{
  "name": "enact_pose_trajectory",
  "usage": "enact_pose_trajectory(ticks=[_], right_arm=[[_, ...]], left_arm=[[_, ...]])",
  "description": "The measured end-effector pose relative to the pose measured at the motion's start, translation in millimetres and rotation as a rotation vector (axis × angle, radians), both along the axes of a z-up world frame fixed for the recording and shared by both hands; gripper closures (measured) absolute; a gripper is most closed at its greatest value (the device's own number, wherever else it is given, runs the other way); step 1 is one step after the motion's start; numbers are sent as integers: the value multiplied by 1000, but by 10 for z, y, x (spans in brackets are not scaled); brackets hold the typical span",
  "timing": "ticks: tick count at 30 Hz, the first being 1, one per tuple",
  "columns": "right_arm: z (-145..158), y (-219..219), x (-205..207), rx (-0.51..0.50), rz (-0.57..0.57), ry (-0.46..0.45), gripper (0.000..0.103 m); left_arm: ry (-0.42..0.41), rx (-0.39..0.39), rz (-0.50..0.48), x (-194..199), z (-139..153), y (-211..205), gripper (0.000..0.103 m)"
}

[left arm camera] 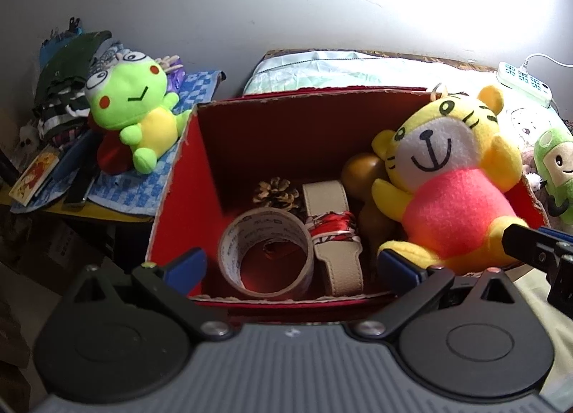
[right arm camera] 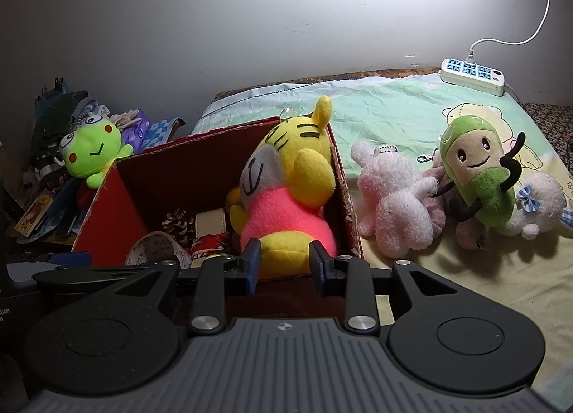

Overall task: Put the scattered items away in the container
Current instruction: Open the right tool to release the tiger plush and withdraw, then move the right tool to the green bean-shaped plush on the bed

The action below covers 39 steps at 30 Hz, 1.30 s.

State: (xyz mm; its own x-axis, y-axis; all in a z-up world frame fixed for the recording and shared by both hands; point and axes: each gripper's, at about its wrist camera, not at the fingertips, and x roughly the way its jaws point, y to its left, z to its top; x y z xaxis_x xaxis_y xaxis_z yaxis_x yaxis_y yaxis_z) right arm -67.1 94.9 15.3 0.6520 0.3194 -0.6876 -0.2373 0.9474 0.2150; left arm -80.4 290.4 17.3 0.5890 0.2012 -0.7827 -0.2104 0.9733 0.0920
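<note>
A red cardboard box (left arm camera: 172, 205) (right arm camera: 96, 219) stands on the bed. In it are a tape roll (left arm camera: 266, 251), a beige strap (left arm camera: 333, 230), a pine cone (left arm camera: 275, 192) and a wooden gourd (left arm camera: 361, 173). A yellow tiger plush (left arm camera: 444, 191) (right arm camera: 286, 205) in a pink shirt leans against the box's right wall. My right gripper (right arm camera: 285, 262) is shut on the tiger's yellow lower body, just over the near rim. My left gripper (left arm camera: 292, 266) hangs open over the near left part of the box, with nothing between its fingers.
On the sheet right of the box lie a pink bunny (right arm camera: 394, 198), a green bean plush (right arm camera: 476, 176) and a white plush (right arm camera: 537, 205). A green frog plush (left arm camera: 132, 105) sits on a cluttered side table to the left. A power strip (right arm camera: 472, 76) lies by the wall.
</note>
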Motion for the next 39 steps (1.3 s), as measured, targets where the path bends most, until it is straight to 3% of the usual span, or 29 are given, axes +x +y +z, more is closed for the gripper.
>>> enact_pose_trajectory(ticks=[8, 15, 22, 28, 39], right_arm=[[14, -180, 10, 16, 8, -3, 71], [25, -570, 105, 29, 19, 2, 71], [-2, -1145, 253, 35, 57, 32, 71], [-96, -1721, 385, 47, 56, 52, 70], [-322, -2590, 603, 42, 9, 118, 70]], left_arm=[[-36, 50, -12, -28, 148, -226, 1], [-78, 89, -8, 18, 308, -669, 1], [-105, 125, -22, 70, 417, -1345, 1], [-132, 153, -88, 111, 415, -2018, 1], [-48, -3, -159, 255, 86, -2781, 4]])
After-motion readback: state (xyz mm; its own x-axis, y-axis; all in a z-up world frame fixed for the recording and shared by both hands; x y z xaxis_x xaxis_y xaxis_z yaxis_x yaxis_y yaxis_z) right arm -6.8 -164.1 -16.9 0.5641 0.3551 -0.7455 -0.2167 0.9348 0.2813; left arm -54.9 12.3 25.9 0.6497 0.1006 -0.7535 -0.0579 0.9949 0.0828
